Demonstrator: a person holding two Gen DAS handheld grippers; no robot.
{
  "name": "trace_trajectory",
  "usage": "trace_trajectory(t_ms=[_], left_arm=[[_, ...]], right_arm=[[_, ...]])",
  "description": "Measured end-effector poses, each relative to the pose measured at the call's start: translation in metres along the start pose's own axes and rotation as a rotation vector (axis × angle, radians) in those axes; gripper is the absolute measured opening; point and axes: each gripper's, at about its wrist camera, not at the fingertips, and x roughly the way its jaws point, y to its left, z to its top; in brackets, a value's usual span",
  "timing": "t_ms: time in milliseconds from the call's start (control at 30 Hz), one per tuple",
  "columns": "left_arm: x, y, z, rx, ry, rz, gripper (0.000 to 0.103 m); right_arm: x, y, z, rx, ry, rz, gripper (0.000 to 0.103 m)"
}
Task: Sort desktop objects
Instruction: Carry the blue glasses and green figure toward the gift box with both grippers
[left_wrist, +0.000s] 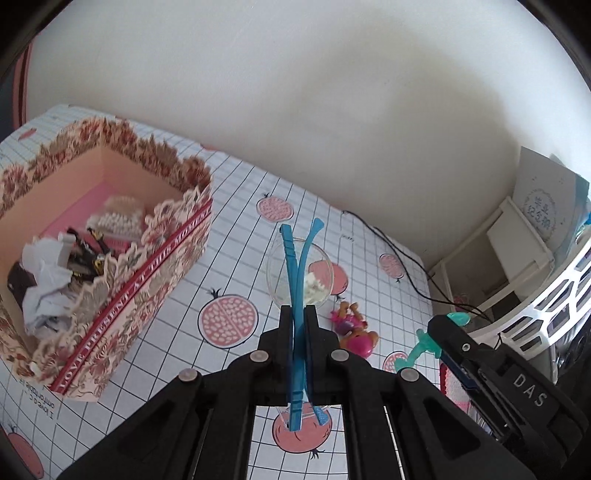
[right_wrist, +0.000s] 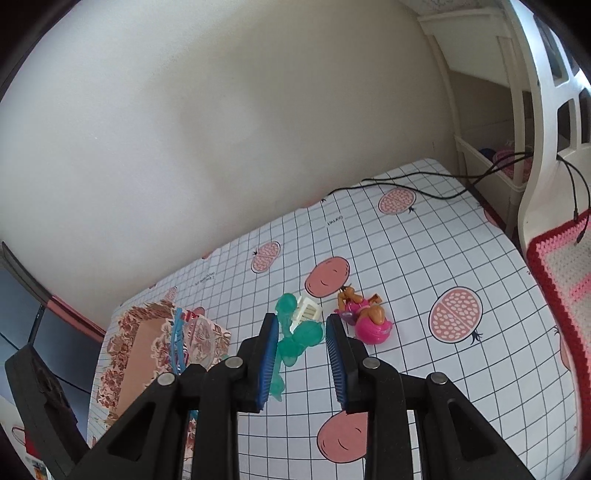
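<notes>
Left wrist view: left gripper (left_wrist: 298, 317) pinching blue-armed glasses (left_wrist: 295, 266) above pomegranate-print tablecloth (left_wrist: 236, 206); right gripper (right_wrist: 302, 325) spread.

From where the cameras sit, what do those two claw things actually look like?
Both are matte black plastic. Each claw has two flat fingers joined by angled link bars with round silver pins at the joints. The right claw has ribbed blue pads lining its fingers. Seen from the left camera, its body carries white letters reading DAS and a small screw. The left claw has the same black build.
</notes>
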Motion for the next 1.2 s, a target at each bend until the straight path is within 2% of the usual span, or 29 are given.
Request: trace_trajectory(t_ms=[233,467,800,1200], left_arm=[[-0.026,-0.004,0.009,0.022,-0.059,0.013,0.005],[-0.046,0.009,0.022,0.001,-0.108,0.024,0.005],[-0.078,0.052,0.039,-0.086,-0.18,0.059,0.005],[-0.101,0.117,0.05,-0.205,-0.213,0.125,0.005]], right_arm=[[-0.026,0.013,0.008,-0.006,-0.071,0.051,0.029],[-0.029,0.034,0.002,-0.029,-0.082,0.102,0.029],[-0.012,0.075,-0.018,-0.1,-0.036,0.147,0.029],[0.01,0.129,-0.05,-0.189,0.026,0.199,0.029]])
